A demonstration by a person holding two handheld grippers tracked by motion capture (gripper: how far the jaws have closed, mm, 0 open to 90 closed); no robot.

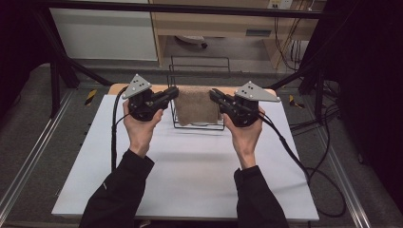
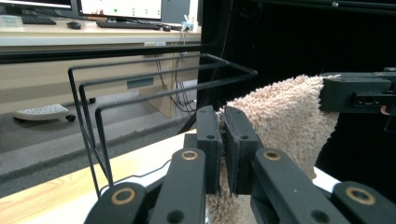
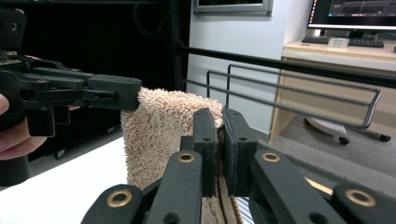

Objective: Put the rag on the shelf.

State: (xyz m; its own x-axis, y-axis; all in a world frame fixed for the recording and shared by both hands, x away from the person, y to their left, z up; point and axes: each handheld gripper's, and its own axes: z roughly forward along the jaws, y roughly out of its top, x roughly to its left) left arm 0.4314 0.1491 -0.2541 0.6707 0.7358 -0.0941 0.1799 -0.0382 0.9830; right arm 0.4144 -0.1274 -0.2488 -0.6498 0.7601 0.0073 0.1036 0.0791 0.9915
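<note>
Nearest me, my left gripper (image 2: 223,154) has its fingers (image 2: 208,140) pinched together on one upper edge of the tan towel (image 2: 285,116). My right gripper (image 3: 222,151) is clamped the same way on the opposite edge, fingers (image 3: 205,140) pressed onto the pile. The towel hangs between them, raised off the white table (image 1: 190,171), just in front of the black wire rack (image 1: 199,64) at the table's far edge.

I judge the towel light and thoroughly soft: thick loops, no stiffness, so it sags between my two holds and droops below them. It should not slip, since the terry grips well. The top corners look like the right place to hold, keeping the edge taut enough to drape over a rail.
</note>
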